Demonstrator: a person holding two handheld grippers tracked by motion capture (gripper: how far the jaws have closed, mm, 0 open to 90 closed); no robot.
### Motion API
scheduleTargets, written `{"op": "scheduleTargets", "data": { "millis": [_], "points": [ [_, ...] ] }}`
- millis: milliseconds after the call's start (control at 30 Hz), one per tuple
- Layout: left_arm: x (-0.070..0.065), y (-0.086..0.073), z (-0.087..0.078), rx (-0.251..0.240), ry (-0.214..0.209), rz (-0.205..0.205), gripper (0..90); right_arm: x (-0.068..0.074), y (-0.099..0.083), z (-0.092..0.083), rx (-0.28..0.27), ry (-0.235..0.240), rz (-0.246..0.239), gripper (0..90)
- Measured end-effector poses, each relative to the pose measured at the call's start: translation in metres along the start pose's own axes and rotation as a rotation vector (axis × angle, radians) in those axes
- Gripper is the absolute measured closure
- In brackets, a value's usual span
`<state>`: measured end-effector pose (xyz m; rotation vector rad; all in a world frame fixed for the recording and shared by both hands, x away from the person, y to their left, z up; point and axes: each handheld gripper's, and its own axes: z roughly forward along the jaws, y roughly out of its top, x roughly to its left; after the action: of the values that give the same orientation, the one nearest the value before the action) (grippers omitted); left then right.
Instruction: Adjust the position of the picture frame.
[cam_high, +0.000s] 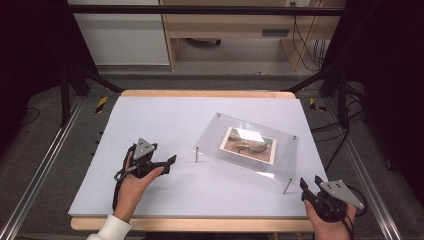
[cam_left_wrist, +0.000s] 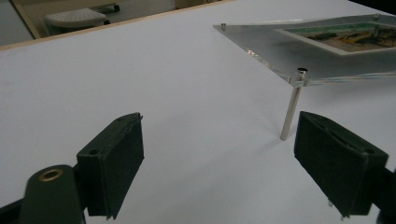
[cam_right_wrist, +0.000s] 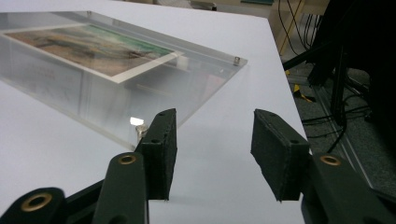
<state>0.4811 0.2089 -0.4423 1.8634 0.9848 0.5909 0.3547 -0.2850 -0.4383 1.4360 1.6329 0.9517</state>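
High view, acrylic frame (cam_high: 250, 145) mid-table, right claw (cam_high: 311, 186) at table edge

High view: fixed above the near edge, looking forward and down over the whole white worktop (cam_high: 165, 120). Left gripper view: low over the worktop, close, facing along two black jaws toward a corner post of the clear acrylic picture frame on thin metal legs (cam_left_wrist: 299, 51). Right gripper view: equally low, facing the frame's opposite corner. Shared by all three: frame and worktop.
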Motion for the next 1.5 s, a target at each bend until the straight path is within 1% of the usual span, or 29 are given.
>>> {"op": "scheduleTargets", "data": {
  "millis": [67,133,167,200,367,433,533,633,667,700,733,800,867,900,967,1067,1100,1133,1167,1200,1233,1267,1300,1333,1367,1400,1433,1467,1500],
  "points": [
    [-0.001,0.0,0.0,-0.004,-0.005,-0.006,16.2,0.001,-0.002,-0.003,0.005,0.002,0.004,49.6],
    [-0.002,0.001,0.0,-0.011,-0.011,-0.002,16.6,0.001,-0.003,-0.005,0.004,0.004,0.01,49.4],
    [-0.003,0.001,0.001,-0.011,-0.011,-0.001,17.1,0.0,-0.004,-0.006,0.003,0.005,0.003,49.5],
    [-0.004,0.001,0.001,-0.009,-0.012,-0.001,17.6,0.0,-0.004,-0.007,0.009,0.006,0.009,49.5],
    [-0.006,0.001,0.002,0.001,-0.017,0.002,19.6,-0.004,-0.006,-0.008,0.015,0.008,0.01,50.4],
    [-0.007,0.001,0.002,0.002,-0.02,0.005,20.7,-0.006,-0.009,-0.008,0.028,0.007,0.012,50.9],
    [-0.01,0.001,0.003,0.008,-0.04,0.015,24.4,-0.007,-0.013,-0.011,0.057,0.016,0.011,52.2],
    [-0.013,0.001,0.004,0.013,-0.049,0.024,25.3,-0.005,-0.016,-0.012,0.086,0.03,0.004,52.5],
    [-0.015,0.002,0.005,0.02,-0.061,0.029,25.9,-0.006,-0.017,-0.012,0.095,0.034,0.004,52.7],
    [-0.015,0.002,0.005,0.02,-0.061,0.029,26.0,-0.006,-0.017,-0.012,0.095,0.034,0.004,52.7],
    [-0.017,0.003,0.005,0.025,-0.066,0.036,26.0,-0.006,-0.018,-0.013,0.105,0.038,0.012,52.7],
    [-0.016,0.004,0.003,0.025,-0.063,0.035,25.7,-0.008,-0.02,-0.015,0.111,0.042,0.018,52.6],
    [-0.015,0.006,-0.001,0.022,-0.051,0.031,25.2,-0.009,-0.022,-0.016,0.12,0.049,0.024,51.7],
    [-0.015,0.005,-0.002,0.022,-0.042,0.029,25.1,-0.009,-0.023,-0.016,0.128,0.057,0.03,51.2],
    [-0.015,0.003,-0.003,0.024,-0.039,0.024,25.4,-0.009,-0.025,-0.015,0.145,0.082,0.029,48.8],
    [-0.017,0.003,-0.001,0.029,-0.04,0.03,25.9,-0.006,-0.025,-0.012,0.154,0.118,0.024,45.9],
    [-0.017,0.003,-0.001,0.029,-0.04,0.03,26.3,-0.006,-0.025,-0.012,0.154,0.118,0.024,45.9],
    [-0.021,0.004,0.004,0.025,-0.05,0.026,26.8,-0.002,-0.025,-0.008,0.152,0.154,0.018,44.6],
    [-0.021,0.004,0.004,0.025,-0.05,0.026,26.8,0.0,-0.024,-0.006,0.147,0.164,0.01,44.4],
    [-0.024,0.004,0.007,0.026,-0.054,0.03,26.8,0.0,-0.024,-0.006,0.147,0.164,0.01,44.4],
    [-0.028,0.005,0.014,0.034,-0.067,0.034,26.8,0.005,-0.023,-0.001,0.137,0.177,0.009,44.4],
    [-0.03,0.005,0.017,0.034,-0.072,0.032,27.0,0.007,-0.022,0.003,0.138,0.19,0.018,45.1],
    [-0.033,0.006,0.021,0.035,-0.072,0.038,27.4,0.008,-0.022,0.006,0.14,0.198,0.012,46.6],
    [-0.035,0.006,0.024,0.037,-0.068,0.042,28.4,0.012,-0.021,0.011,0.154,0.218,0.021,48.1],
    [-0.035,0.006,0.024,0.037,-0.068,0.042,29.2,0.012,-0.021,0.011,0.154,0.218,0.021,48.1],
    [-0.036,0.006,0.027,0.037,-0.07,0.031,30.1,0.013,-0.019,0.018,0.154,0.218,0.027,50.1],
    [-0.039,0.006,0.032,0.041,-0.078,0.024,30.4,0.013,-0.019,0.022,0.154,0.223,0.04,51.2],
    [-0.04,0.005,0.034,0.046,-0.079,0.026,31.6,0.014,-0.018,0.025,0.154,0.231,0.055,52.2],
    [-0.041,0.005,0.036,0.05,-0.078,0.031,32.4,0.014,-0.017,0.029,0.156,0.231,0.06,52.7]
  ]
}}
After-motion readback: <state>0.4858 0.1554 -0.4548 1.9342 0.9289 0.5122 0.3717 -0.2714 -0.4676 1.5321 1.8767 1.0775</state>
